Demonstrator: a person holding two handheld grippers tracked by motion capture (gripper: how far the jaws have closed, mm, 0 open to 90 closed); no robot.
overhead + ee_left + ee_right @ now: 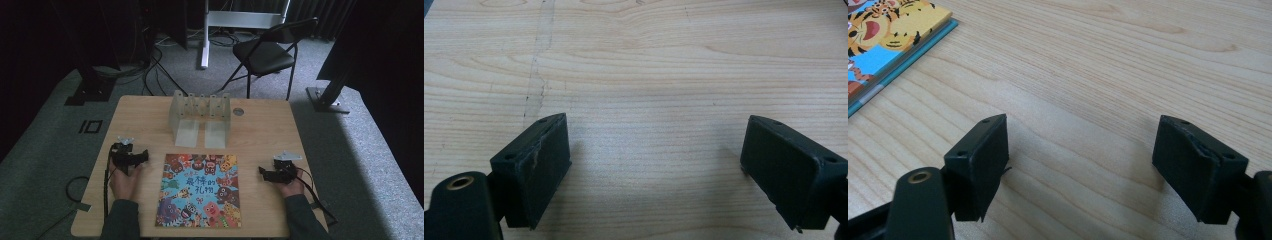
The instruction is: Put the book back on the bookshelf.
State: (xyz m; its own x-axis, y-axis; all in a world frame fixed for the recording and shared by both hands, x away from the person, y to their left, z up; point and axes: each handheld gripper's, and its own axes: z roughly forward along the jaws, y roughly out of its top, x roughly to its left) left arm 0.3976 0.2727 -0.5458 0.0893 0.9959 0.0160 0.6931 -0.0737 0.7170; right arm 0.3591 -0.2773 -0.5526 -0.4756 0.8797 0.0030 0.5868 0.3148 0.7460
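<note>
A picture book (200, 190) lies flat, cover up, on the table (260, 130), its long axis running from the person's edge toward the clear plastic rack (200, 117) behind it, title upright to the person. The left claw (134, 159) rests left of the book, the right claw (267, 174) right of it; both gape, holding nothing.

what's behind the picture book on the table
Behind the picture book, farther up the table, stands a clear plastic rack with upright dividers, its slots empty as far as can be seen. What lies under the book is covered.
</note>
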